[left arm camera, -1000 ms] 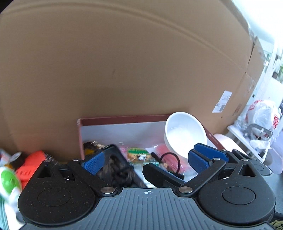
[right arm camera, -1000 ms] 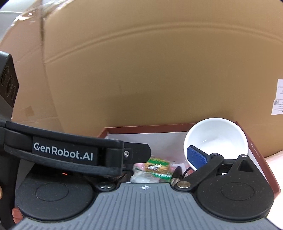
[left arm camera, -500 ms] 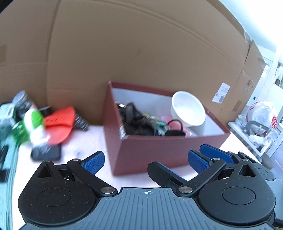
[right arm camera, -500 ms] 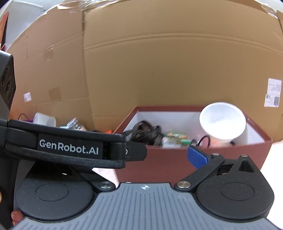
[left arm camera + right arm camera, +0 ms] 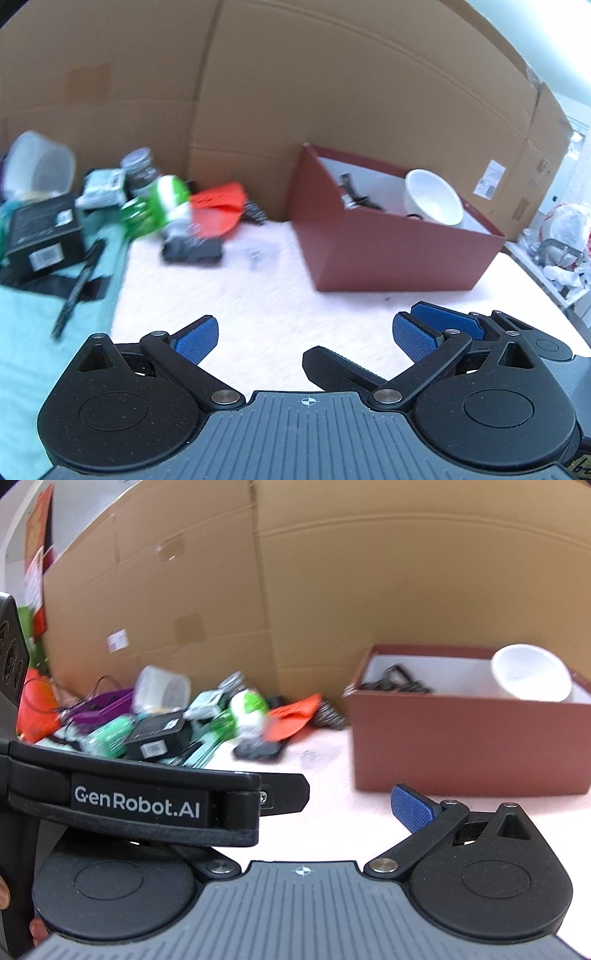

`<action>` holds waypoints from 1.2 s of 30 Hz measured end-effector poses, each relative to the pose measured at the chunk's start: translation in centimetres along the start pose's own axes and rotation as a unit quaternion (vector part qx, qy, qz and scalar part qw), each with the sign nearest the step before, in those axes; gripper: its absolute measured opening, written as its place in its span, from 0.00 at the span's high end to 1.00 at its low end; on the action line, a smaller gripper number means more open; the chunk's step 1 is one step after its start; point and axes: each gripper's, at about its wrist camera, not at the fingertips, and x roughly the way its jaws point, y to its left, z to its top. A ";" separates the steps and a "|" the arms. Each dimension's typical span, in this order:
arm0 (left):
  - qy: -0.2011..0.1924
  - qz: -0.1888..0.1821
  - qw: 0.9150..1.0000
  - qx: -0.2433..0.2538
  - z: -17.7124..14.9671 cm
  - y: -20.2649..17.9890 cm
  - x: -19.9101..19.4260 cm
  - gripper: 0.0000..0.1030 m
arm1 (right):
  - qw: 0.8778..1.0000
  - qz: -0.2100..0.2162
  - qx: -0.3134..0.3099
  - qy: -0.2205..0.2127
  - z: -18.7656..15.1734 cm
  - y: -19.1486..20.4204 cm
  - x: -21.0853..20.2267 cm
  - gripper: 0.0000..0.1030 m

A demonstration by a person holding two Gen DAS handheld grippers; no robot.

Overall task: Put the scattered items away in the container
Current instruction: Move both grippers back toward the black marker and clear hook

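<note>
Both grippers are empty with jaws spread wide: the left gripper hangs over bare table left of the box, and the right gripper is beside it. The clutter lies well left of the box against the cardboard. Go for the nearest black item and pinch it squarely.

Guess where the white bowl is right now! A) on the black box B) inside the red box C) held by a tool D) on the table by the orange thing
B: the white bowl sits tilted inside the red box, at its right end, and no tool touches it.
</note>
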 end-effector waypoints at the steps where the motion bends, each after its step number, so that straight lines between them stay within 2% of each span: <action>1: 0.000 0.004 1.000 -0.005 -0.3 0.7 -0.4 0.00 | 1.000 0.004 -0.004 0.004 -0.2 0.5 0.2 0.00; 10: -0.009 0.044 0.998 -0.039 -1.3 6.2 -1.3 0.00 | 0.998 0.039 -0.035 0.028 -0.9 5.0 3.2 0.00; 12: -0.013 0.059 0.997 -0.042 -1.2 7.5 -1.1 0.00 | 0.998 0.028 -0.044 0.027 -1.0 5.7 4.1 0.00; 19: -0.020 0.078 0.993 -0.088 -0.1 11.9 -0.4 0.00 | 0.996 -0.032 -0.069 0.036 -0.5 5.9 7.0 0.02; 24: -0.018 0.089 0.992 -0.093 0.4 13.3 0.4 0.01 | 0.996 -0.043 -0.068 0.043 -0.2 5.5 8.5 0.02; 29: -0.001 0.087 0.991 -0.106 1.0 14.7 1.7 0.10 | 0.995 -0.052 -0.062 0.052 -0.1 5.4 9.7 0.05; 36: 0.004 0.084 0.990 -0.115 1.1 15.7 2.4 0.14 | 0.995 -0.063 -0.051 0.062 0.1 4.8 10.8 0.09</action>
